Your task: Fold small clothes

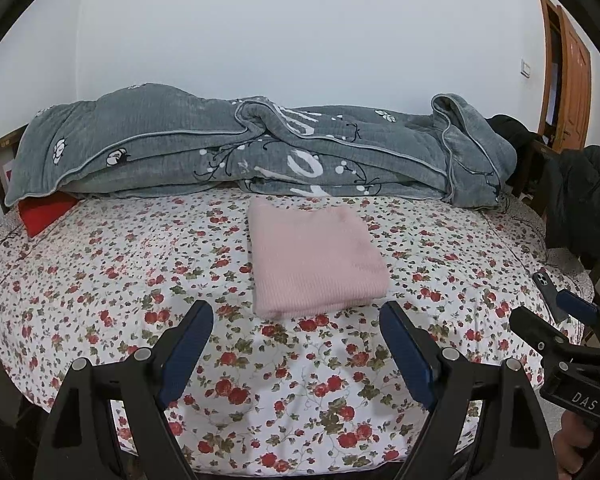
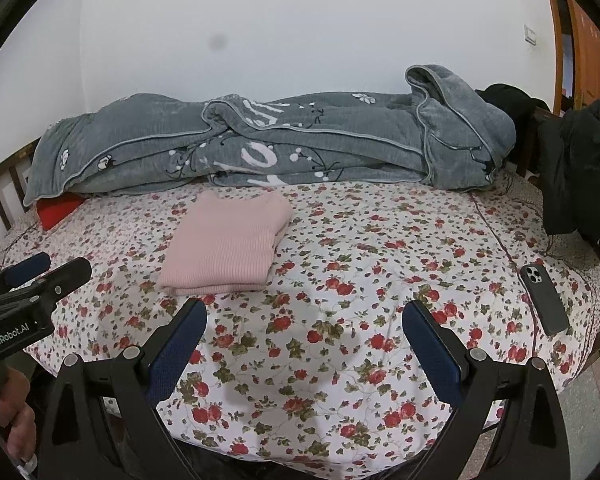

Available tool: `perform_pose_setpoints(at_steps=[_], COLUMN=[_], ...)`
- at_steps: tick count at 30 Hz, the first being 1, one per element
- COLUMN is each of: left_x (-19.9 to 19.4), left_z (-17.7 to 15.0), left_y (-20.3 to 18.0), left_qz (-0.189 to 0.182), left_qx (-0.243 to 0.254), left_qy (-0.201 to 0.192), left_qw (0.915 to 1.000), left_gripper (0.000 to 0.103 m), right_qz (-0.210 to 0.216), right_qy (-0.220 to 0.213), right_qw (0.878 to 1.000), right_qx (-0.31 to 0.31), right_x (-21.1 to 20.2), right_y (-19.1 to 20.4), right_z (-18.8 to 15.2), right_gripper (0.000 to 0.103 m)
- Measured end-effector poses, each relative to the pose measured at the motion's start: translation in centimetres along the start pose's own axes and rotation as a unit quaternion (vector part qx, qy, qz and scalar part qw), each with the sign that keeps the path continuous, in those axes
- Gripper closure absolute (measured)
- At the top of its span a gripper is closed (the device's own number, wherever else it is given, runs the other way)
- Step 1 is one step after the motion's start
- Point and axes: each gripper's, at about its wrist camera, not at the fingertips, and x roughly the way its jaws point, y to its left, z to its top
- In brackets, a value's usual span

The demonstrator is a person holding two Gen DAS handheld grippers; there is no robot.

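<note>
A pink knitted garment point(image 1: 314, 258) lies folded into a neat rectangle on the floral bedsheet point(image 1: 140, 280), just beyond my left gripper point(image 1: 296, 312). In the right wrist view the garment point(image 2: 228, 240) lies left of centre. My left gripper is open and empty, its fingers a little short of the garment's near edge. My right gripper point(image 2: 304, 312) is open and empty over bare sheet point(image 2: 380, 240), to the right of the garment. Each gripper shows at the edge of the other's view: the right one point(image 1: 556, 312), the left one point(image 2: 56, 268).
A rumpled grey quilt point(image 1: 260, 148) lies along the back of the bed. A red item point(image 1: 44, 214) pokes out under its left end. A dark phone point(image 2: 544, 298) lies near the right edge. Black jackets point(image 1: 588, 208) hang on a chair at the right.
</note>
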Motion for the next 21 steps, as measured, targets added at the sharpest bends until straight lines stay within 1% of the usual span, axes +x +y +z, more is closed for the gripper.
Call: perform_pose_setpoints(at_steps=[21], left_x=[-0.02], left_z=[0.02], left_y=[0.17], left_qz=[-0.002], left_qx=[0.002], left_qy=[0.000], left_qw=[1.0000], left_gripper=[0.018], right_qz=[-0.002], right_qy=[-0.002], right_qw=[1.000], right_qx=[0.007], right_x=[-0.08], right_y=[0.12], right_z=[-0.01], right_gripper=[0.006])
